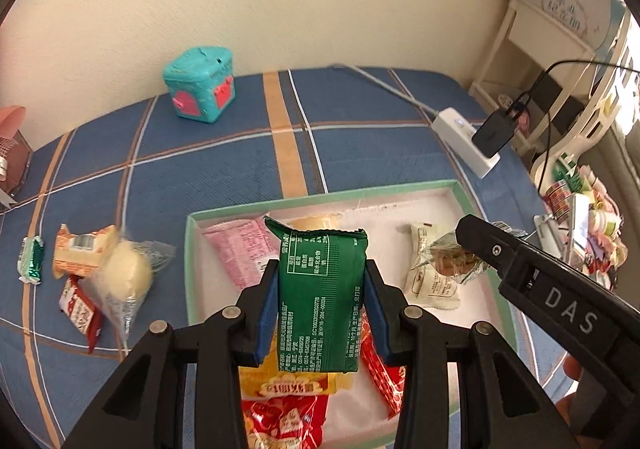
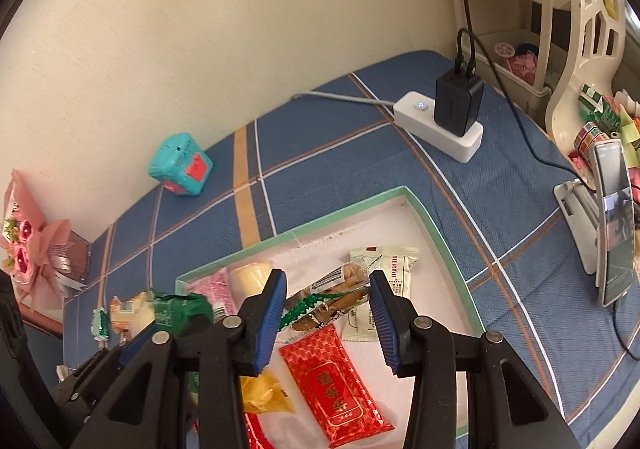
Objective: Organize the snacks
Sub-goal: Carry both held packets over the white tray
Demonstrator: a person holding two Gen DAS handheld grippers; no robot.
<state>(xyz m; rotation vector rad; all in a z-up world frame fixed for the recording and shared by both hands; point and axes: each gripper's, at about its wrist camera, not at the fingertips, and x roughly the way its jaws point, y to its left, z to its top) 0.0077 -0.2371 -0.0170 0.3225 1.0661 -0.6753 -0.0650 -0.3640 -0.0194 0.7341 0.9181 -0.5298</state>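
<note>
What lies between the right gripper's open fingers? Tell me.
In the right wrist view, the right gripper stands open over the tray; a clear biscuit packet lies between its fingers, with the red packet just below.

A: Where's the tray (image 1: 192, 249)?

B: On the bed (image 1: 360, 129), snack packets inside. Loose packets (image 1: 86, 249) lie left of it, outside.

A: Behind it?

B: Toy box (image 1: 199, 89) back-left by the wall, power strip (image 1: 466, 141) back-right with a charger (image 1: 493, 133) plugged in. Phone on stand (image 2: 612, 225) right of the tray.
</note>
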